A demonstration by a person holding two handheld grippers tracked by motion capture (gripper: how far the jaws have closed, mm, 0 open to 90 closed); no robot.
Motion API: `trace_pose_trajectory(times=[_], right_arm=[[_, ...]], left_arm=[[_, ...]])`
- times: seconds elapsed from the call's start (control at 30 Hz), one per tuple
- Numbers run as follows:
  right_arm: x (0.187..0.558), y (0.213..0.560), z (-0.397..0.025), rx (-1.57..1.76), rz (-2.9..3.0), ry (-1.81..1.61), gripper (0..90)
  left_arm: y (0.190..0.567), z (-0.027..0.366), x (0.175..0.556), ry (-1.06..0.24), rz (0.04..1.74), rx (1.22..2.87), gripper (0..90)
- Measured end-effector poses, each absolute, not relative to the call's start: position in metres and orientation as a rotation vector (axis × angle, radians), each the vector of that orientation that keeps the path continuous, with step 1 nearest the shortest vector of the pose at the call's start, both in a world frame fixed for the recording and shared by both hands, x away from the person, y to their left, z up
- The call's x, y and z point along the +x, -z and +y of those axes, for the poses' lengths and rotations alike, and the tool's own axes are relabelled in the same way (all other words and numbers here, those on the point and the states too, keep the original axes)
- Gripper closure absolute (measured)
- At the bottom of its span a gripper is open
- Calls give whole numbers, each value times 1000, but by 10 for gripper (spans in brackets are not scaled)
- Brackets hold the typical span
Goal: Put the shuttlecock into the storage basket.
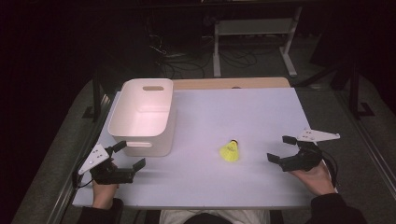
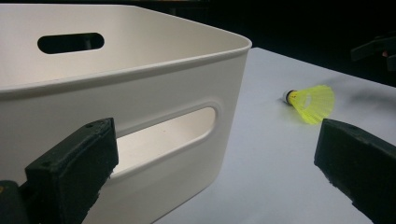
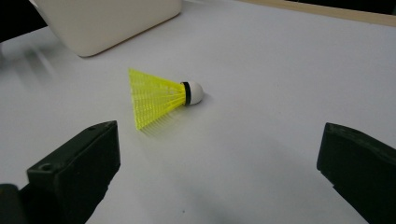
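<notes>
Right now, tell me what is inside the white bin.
The white bin holds nothing visible: the high view shows bare floor and inner walls. Its near wall hides a strip of floor just behind it. The yellow shuttlecock lies outside, on the table.

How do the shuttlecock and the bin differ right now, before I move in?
The shuttlecock is yellow with a white cork; the bin is plain white. The shuttlecock lies on its side; the bin stands upright, open and empty. The shuttlecock is far smaller. Both rest on the table, ungripped.

Shuttlecock (image 3: 156, 98): yellow plastic mesh skirt, smooth white cap; bin (image 1: 142, 112) smooth satin white plastic; tabletop (image 1: 243, 116) matt white, bare wood far edge.
</notes>
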State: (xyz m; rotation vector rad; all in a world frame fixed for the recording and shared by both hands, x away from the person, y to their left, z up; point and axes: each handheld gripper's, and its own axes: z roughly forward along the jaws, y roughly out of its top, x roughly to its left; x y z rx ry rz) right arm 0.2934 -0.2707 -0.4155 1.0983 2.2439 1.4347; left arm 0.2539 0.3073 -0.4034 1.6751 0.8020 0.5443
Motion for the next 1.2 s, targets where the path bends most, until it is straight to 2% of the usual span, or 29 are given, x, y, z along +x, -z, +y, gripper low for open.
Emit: trace_pose_trajectory(times=[1.2], right_arm=[[284, 409, -259, 1006, 2314, -1373, 0]], left_arm=[[403, 308, 251, -545, 782, 1681, 0]])
